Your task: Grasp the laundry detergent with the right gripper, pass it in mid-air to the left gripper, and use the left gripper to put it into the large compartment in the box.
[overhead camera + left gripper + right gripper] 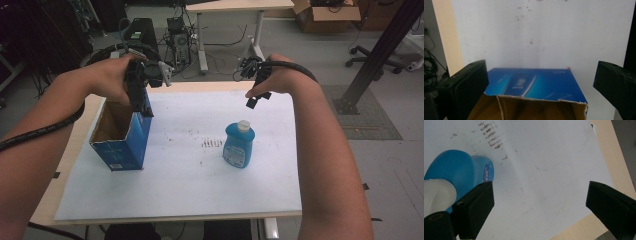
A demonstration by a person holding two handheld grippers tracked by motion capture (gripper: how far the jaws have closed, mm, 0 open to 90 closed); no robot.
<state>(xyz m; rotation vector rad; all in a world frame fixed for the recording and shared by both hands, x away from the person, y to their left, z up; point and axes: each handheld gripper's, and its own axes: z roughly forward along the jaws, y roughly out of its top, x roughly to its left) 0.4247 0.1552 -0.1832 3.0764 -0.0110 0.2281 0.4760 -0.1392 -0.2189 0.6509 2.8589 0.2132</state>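
Nearest me on the white sheet (190, 185), I see the blue bottle (238, 146) standing upright, then the open blue box (122, 140). My left gripper (142, 102) hangs spread over the box; my right gripper (256, 99) hovers spread beyond the bottle.

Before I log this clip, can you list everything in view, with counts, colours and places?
Box: one, blue, open torn top, left on the sheet.
Bottle: one, blue, white cap, upright, mid-sheet.
Sheet: one, white, stained, covering the table.
Table: one, light wood.
Background: desk, cardboard carton, office chair, cables on the floor.
Left tongs: black, open, above the box's far rim.
Right tongs: black, open, above and behind the bottle.
Forearms: two, entering from below.
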